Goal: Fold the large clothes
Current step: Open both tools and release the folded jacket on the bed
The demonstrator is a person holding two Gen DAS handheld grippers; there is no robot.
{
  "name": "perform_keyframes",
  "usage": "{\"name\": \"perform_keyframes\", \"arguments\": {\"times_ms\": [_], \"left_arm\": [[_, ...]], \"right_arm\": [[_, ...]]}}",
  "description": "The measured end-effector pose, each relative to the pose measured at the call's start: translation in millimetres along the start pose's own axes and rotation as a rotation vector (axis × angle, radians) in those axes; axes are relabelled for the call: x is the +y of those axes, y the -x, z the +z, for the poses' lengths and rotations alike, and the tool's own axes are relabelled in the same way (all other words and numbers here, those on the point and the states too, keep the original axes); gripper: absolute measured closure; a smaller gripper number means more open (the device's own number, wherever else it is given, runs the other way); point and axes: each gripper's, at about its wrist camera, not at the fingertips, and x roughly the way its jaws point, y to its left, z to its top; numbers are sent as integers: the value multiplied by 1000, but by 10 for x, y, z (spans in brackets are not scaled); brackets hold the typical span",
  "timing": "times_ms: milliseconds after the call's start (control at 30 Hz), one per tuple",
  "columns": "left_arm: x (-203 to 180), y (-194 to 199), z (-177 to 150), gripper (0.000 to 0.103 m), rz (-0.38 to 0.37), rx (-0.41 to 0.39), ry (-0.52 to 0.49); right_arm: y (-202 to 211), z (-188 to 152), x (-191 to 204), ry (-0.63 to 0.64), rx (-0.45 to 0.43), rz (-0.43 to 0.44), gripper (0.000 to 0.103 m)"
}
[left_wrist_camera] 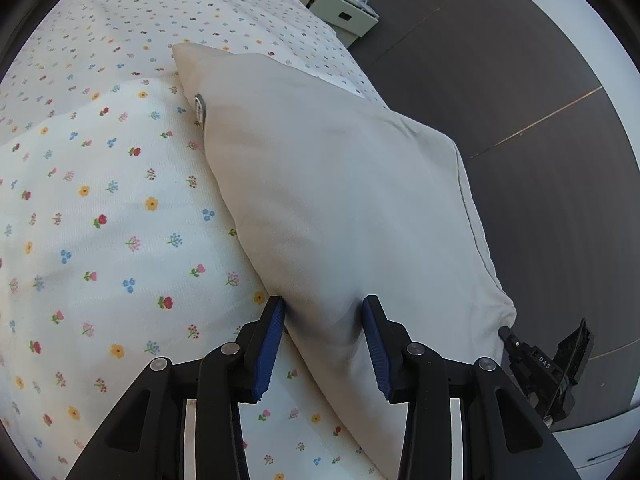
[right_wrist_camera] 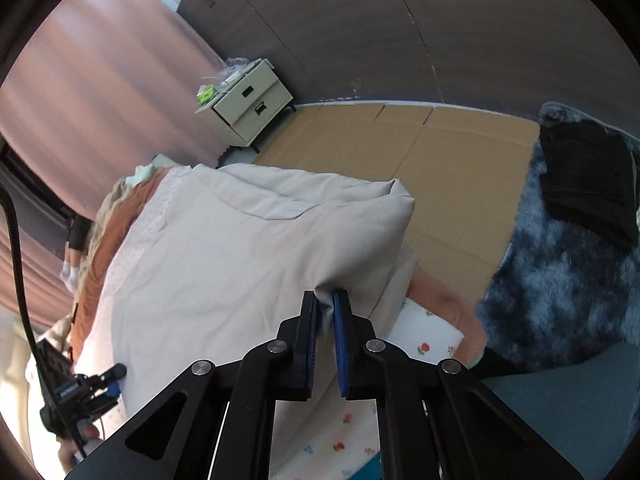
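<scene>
- The right gripper [right_wrist_camera: 325, 300] is clamped on a fold of the large beige cloth garment [right_wrist_camera: 224, 248]; a pinch of the fabric sits between its blue pads [right_wrist_camera: 341, 336], which stand nearly together.
- Ahead of this gripper and to its left the garment spreads in a broad, smooth sheet, with a folded edge running across its far side and a corner hanging just ahead to the right.
- Below the right gripper lies the white bedspread printed with small coloured flowers [right_wrist_camera: 424, 340].
- Further ahead of it lies flat brown cardboard [right_wrist_camera: 460, 184] on the floor, a pale green two-drawer bedside cabinet [right_wrist_camera: 250, 104] beyond that, and a shaggy grey-blue rug [right_wrist_camera: 560, 276] off to the right.
- The left gripper [left_wrist_camera: 323, 306] has its jaws spread apart over the near end of the beige garment [left_wrist_camera: 340, 184]. The left blue pad [left_wrist_camera: 269, 344] touches the garment's edge; whether the right pad presses the cloth I cannot tell.
- From the left gripper the garment stretches ahead as a long padded band, with a small metal button [left_wrist_camera: 199, 105] at its far left edge.
- Left of this gripper and under the garment lies the flowered bedspread [left_wrist_camera: 100, 208]; to its right is dark floor [left_wrist_camera: 520, 80], with the right gripper's black body [left_wrist_camera: 548, 368] close by at the garment's near corner.
</scene>
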Motion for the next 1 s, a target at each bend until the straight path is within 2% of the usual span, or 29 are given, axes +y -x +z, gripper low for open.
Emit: {"name": "perform_keyframes", "arguments": {"times_ms": [100,233,333,367,400,433,467,500,567,667,733,1000], "left_arm": [[-44,67,-29,55,7,2,0],[-68,249,-90,37,7,-17,-2],[-120,450,-150,25,-4,-35,-18],[-138,504,-141,22,-3,-42,-27],[-150,582,-166,20,1,-51,-34],[-167,666,-187,17,4,-62,-37],[-178,756,-205,14,0,-71,-40],[-196,851,-227,12,-5,-80,-43],[-248,1041,-280,7,-2,-98,-54],[-345,1312,-362,5,1,-124,-78],[-377,1513,-420,4,-3,-143,-89],[-397,2314,-730,1,14,-250,-146]], "right_arm": [[23,-27,-27,-14,-11,-17,94],[71,-42,-74,-32,-10,-30,94],[145,-48,-45,-43,6,-74,92],[196,-63,-27,-49,10,-85,88],[238,-74,-16,-52,15,-82,69],[309,-96,3,-56,13,-72,44],[411,-128,33,-55,-1,-70,36],[495,-157,63,-46,-18,-71,33],[683,-210,146,-18,-32,-58,33],[899,-302,259,0,-26,-41,27],[1066,-383,367,22,-33,-40,19],[1634,-677,825,113,-76,5,7]]}}
